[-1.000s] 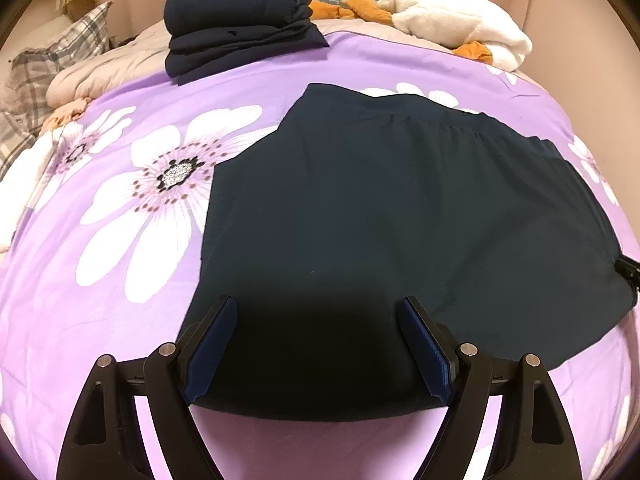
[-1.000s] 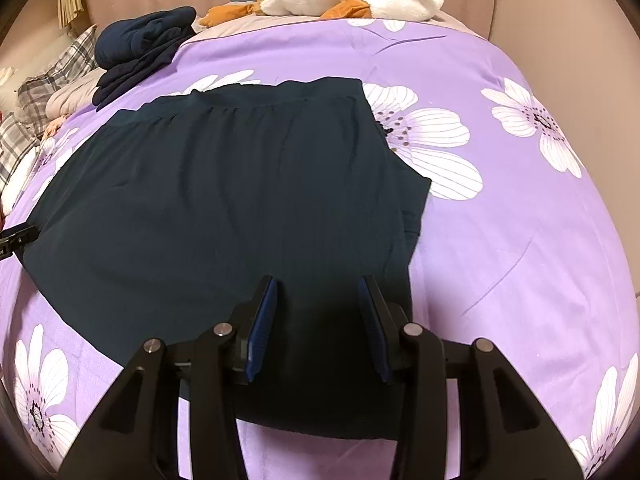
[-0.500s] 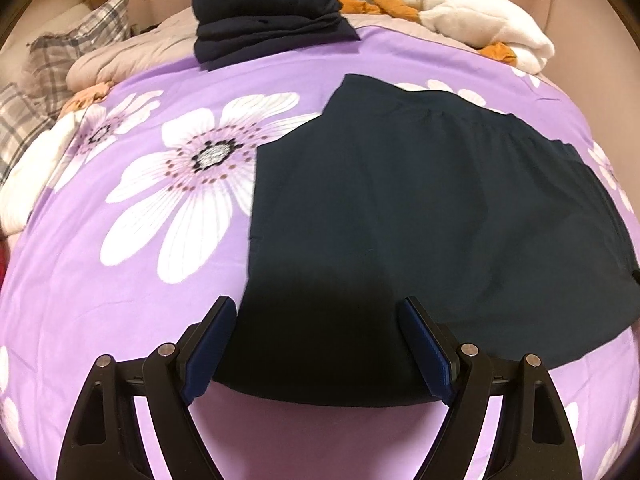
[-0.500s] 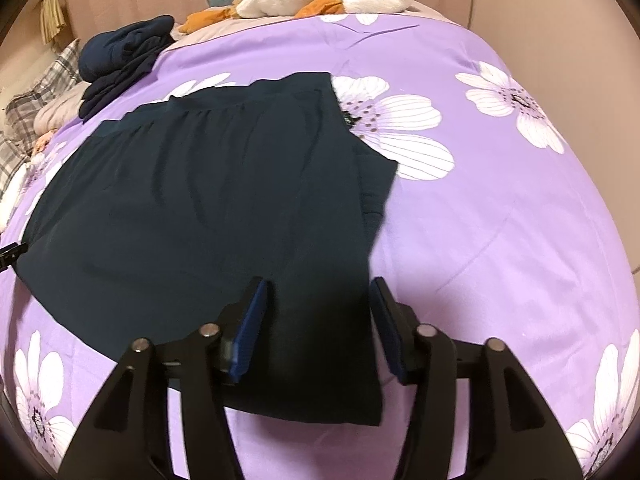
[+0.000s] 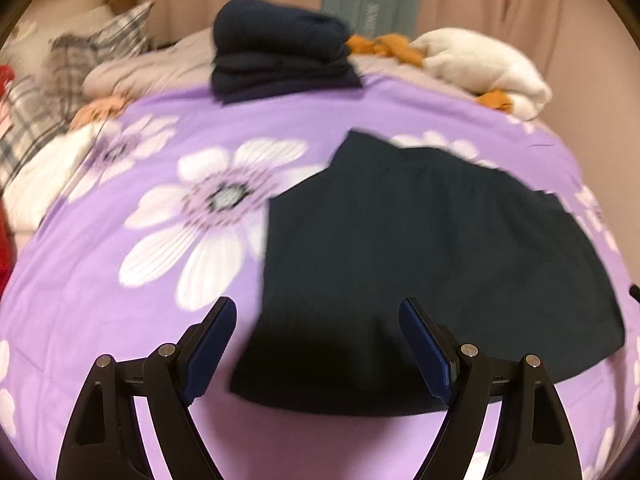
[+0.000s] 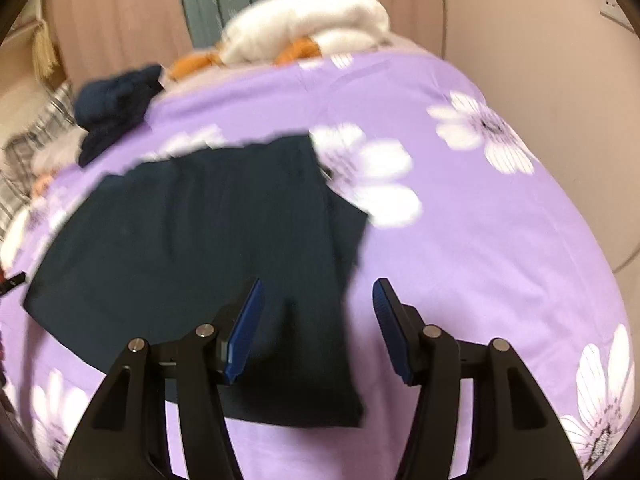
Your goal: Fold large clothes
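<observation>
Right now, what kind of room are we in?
Most likely a bedroom. The dark garment lies on a bed under a purple floral bedsheet, a plaid pillow and bedding sit at the far end beside a stack of folded dark clothes, and curtains hang behind.

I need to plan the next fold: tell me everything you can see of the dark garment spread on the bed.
The dark garment is a navy, thin, matte fabric, lying flat on the purple flowered bedspread. Its far edge looks like a gathered waistband. On the right side a narrower layer lies folded over a wider one. The near hem lies below both open grippers, left and right; neither grips it. Motion blur hides finer detail.
</observation>
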Demonstrator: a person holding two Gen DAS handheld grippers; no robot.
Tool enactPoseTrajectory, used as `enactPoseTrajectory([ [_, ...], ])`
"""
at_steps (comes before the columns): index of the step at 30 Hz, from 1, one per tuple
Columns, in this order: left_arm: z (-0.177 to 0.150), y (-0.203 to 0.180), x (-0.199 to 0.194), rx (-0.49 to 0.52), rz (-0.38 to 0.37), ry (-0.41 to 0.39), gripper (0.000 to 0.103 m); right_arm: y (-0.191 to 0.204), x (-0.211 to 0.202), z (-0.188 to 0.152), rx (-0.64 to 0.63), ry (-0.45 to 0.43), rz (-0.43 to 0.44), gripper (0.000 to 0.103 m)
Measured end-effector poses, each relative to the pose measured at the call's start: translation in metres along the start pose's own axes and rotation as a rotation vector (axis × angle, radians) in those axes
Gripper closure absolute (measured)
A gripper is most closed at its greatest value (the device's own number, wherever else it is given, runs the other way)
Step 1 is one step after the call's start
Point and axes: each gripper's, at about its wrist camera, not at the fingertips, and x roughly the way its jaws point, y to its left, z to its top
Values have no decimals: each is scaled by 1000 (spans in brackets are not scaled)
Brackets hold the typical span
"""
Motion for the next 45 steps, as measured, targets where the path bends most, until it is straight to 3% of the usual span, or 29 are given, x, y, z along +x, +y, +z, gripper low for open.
enactPoseTrajectory([
  [3,3,-31,-3,65,-49,-10,20,37,-5,9,-64,-27,86,46],
  [8,0,-76,12,157,-88,23,20,106,14,8,-181,6,206,47],
  [15,-19,-101,39,236,-68,81,20,164,49,-15,-250,81,254,47],
  [19,-24,-97,39,237,-81,76,20,170,56,-34,-308,104,219,47],
  [26,-35,-102,38,277,-55,55,20,161,56,-52,-272,103,215,47],
  [45,-43,-101,21,284,-38,57,20,159,40,-63,-265,111,215,46],
])
